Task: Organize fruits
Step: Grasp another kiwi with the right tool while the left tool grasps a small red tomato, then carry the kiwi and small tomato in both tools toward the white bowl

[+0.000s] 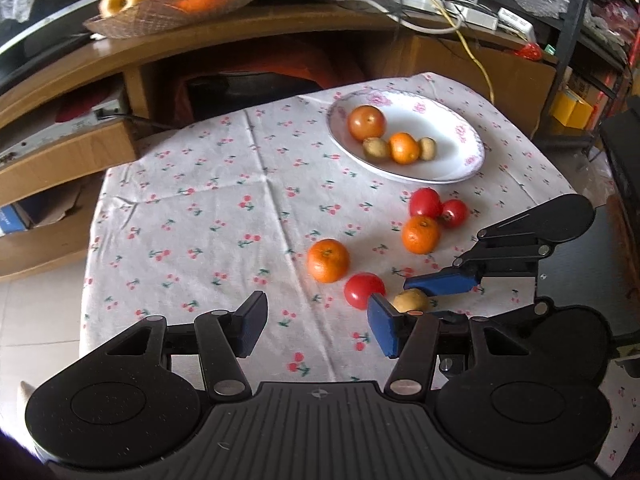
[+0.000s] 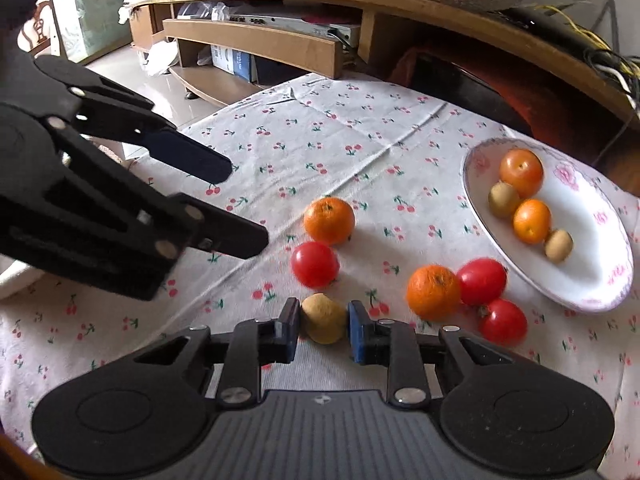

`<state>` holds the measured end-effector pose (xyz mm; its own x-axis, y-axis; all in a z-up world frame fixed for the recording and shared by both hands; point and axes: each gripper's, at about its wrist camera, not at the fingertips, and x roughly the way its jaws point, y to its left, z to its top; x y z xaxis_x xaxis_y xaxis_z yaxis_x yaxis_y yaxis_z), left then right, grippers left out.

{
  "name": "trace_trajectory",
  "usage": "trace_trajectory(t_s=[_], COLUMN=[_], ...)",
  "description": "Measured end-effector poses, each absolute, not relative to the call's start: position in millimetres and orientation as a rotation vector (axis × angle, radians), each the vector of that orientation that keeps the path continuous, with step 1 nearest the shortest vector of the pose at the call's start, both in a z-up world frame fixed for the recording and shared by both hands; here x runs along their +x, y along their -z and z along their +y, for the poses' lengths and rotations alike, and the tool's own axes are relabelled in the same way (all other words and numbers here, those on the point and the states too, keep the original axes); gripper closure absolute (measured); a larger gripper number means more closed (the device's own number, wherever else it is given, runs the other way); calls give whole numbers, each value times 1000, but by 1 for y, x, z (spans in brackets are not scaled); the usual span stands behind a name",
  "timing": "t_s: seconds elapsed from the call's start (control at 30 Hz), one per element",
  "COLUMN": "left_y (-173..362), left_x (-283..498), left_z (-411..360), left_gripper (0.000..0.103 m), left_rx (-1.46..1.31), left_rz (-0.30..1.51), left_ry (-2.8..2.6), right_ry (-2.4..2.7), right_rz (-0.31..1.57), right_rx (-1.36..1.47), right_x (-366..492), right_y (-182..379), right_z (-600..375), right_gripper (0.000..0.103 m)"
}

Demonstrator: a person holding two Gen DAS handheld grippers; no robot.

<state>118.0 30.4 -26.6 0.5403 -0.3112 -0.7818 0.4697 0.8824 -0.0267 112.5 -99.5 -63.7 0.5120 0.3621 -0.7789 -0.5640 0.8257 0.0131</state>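
Observation:
A brown kiwi point(image 2: 324, 319) lies low over the cherry-print cloth, and my right gripper point(image 2: 324, 332) is shut on it, a blue pad pressed against each side. In the left wrist view the same kiwi point(image 1: 406, 302) shows between the right gripper point(image 1: 416, 298) fingers. My left gripper point(image 1: 318, 328) hangs open and holds nothing, just left of the fruit. Loose on the cloth are two tangerines point(image 2: 329, 221) point(image 2: 433, 292) and three red tomatoes point(image 2: 315, 264) point(image 2: 482, 282) point(image 2: 503, 322). The white flowered plate point(image 2: 592, 268) holds an orange-red tomato point(image 2: 521, 173), a tangerine point(image 2: 532, 221) and two kiwis.
A curved wooden TV stand point(image 1: 240, 36) stands behind the table, with a basket of large oranges and an apple point(image 1: 176, 4) on top and cables point(image 1: 440, 12) beside it. The table's left edge point(image 1: 90, 264) drops to a tiled floor. The left gripper point(image 2: 244, 207) fills the right wrist view's left side.

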Motion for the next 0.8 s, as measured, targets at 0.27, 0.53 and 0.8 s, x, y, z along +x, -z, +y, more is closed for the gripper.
trace_trajectory(t_s=[0.27, 0.53, 0.8], left_y=[44, 60, 58], left_x=[126, 137, 127], left_z=[2, -15, -22], left_gripper=[47, 56, 68], left_rx=[197, 198, 230], left_rz=[926, 956, 933], left_ry=[501, 454, 428], right_ry=[-478, -430, -389], right_rz=[907, 907, 919], right_rx=[-225, -192, -194], right_x=[100, 97, 96], right_y=[60, 59, 63], right_z=[-132, -161, -171], right_gripper=[76, 76, 76])
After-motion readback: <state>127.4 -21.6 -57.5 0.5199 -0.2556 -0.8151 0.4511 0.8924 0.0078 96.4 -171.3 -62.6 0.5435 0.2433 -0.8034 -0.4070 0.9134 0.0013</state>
